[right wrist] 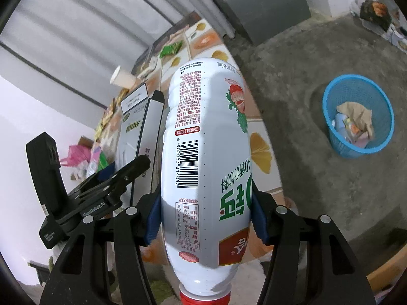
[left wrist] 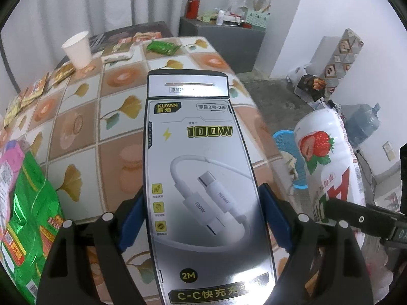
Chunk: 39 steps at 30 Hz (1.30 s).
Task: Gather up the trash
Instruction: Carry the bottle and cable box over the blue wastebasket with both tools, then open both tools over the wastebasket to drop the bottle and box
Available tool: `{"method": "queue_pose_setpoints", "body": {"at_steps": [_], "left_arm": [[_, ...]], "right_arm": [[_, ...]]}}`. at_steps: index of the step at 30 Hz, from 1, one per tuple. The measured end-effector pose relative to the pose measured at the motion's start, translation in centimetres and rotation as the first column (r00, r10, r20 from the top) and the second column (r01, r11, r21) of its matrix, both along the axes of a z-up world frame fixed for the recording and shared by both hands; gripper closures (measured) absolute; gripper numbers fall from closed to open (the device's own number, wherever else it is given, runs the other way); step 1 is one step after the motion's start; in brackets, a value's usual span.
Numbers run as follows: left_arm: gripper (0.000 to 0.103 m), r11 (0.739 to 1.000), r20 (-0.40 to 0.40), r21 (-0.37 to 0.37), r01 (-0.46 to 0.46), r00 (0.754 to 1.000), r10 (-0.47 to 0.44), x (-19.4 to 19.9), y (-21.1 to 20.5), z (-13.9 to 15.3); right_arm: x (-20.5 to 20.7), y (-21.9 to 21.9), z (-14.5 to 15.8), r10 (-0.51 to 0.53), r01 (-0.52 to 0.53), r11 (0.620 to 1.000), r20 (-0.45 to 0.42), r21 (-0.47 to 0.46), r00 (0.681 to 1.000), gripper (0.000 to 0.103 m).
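A grey cable box (left wrist: pixel 201 178) marked 100W sits between the blue pads of my left gripper (left wrist: pixel 203 218), which is shut on its two long edges above the tiled table (left wrist: pixel 84 132). My right gripper (right wrist: pixel 206 218) is shut on a white strawberry-drink bottle (right wrist: pixel 203 157) with its red cap toward the camera. That bottle (left wrist: pixel 328 167) and a right finger (left wrist: pixel 356 216) show at the right of the left wrist view. In the right wrist view the box (right wrist: pixel 142 132) and the left gripper's fingers (right wrist: pixel 127 170) appear at the left. A blue basket (right wrist: pixel 358 114) with trash in it stands on the floor.
On the table lie a white paper cup (left wrist: pixel 77 49), a green snack packet (left wrist: pixel 162 47), several yellow wrappers (left wrist: pixel 38 89) and a green foil bag (left wrist: pixel 28 218). A grey cabinet (left wrist: pixel 223 43) with clutter stands behind. Boxes and a water jug (left wrist: pixel 363 124) line the right wall.
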<state>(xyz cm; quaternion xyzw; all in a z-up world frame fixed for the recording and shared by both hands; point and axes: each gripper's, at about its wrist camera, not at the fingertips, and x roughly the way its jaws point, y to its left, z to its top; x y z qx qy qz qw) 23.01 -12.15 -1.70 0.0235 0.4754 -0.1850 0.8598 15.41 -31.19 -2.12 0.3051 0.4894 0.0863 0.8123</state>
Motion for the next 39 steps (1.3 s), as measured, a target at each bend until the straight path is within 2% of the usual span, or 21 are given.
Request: {"method": "queue_pose_setpoints", "body": {"at_steps": [6, 9, 12, 15, 20, 25, 27, 29, 32, 35, 39], "left_arm": [[0.021, 0.995, 0.026, -0.001, 0.099, 0.995, -0.099, -0.1, -3.7, 1.6], [0.021, 0.986, 0.014, -0.023, 0.168, 0.986, -0.167, 0.4, -6.3, 2.4], [0.021, 0.965, -0.011, -0.042, 0.26, 0.965, -0.26, 1.4, -10.2, 3.2], [0.021, 0.937, -0.071, -0.066, 0.343, 0.935, -0.347, 2.8, -14.8, 3.2], [0.021, 0.906, -0.216, -0.073, 0.416, 0.881, -0.421, 6.3, -23.0, -0.1], [0.02, 0.89, -0.334, -0.084, 0.447, 0.829, -0.448, 9.8, -30.6, -4.6], [0.019, 0.902, -0.365, -0.094, 0.421, 0.829, -0.424, 11.3, -33.1, -6.3], [0.017, 0.915, -0.388, -0.117, 0.387, 0.83, -0.401, 12.6, -35.3, -8.1], [0.017, 0.926, -0.416, -0.128, 0.356, 0.828, -0.376, 13.5, -36.9, -10.0], [0.017, 0.923, -0.4, -0.138, 0.36, 0.832, -0.384, 13.2, -36.8, -10.4], [0.017, 0.903, -0.325, -0.165, 0.398, 0.842, -0.43, 12.0, -34.3, -8.3]], "right_arm": [[-2.1, -4.0, 0.7, -0.108, 0.107, 0.994, 0.037, 0.024, 0.993, 0.048], [-4.0, -7.4, 0.6, -0.211, 0.21, 0.977, 0.044, 0.033, 0.976, 0.048], [-5.5, -10.5, 0.0, -0.295, 0.293, 0.955, 0.036, 0.051, 0.955, 0.048], [-6.6, -14.0, -1.4, -0.377, 0.376, 0.924, 0.006, 0.077, 0.926, 0.048], [-6.0, -19.4, -6.1, -0.463, 0.475, 0.86, -0.106, 0.186, 0.88, 0.048], [-2.5, -24.3, -11.9, -0.498, 0.548, 0.779, -0.231, 0.305, 0.836, 0.047], [-1.5, -26.1, -13.7, -0.522, 0.586, 0.738, -0.266, 0.334, 0.81, 0.044], [0.2, -28.4, -16.1, -0.545, 0.618, 0.704, -0.291, 0.35, 0.786, 0.032], [1.0, -29.8, -19.2, -0.584, 0.678, 0.666, -0.348, 0.311, 0.734, 0.031], [0.4, -29.0, -20.3, -0.593, 0.694, 0.655, -0.365, 0.299, 0.718, 0.031], [-1.3, -27.9, -19.8, -0.595, 0.68, 0.681, -0.336, 0.271, 0.73, 0.031]]}}
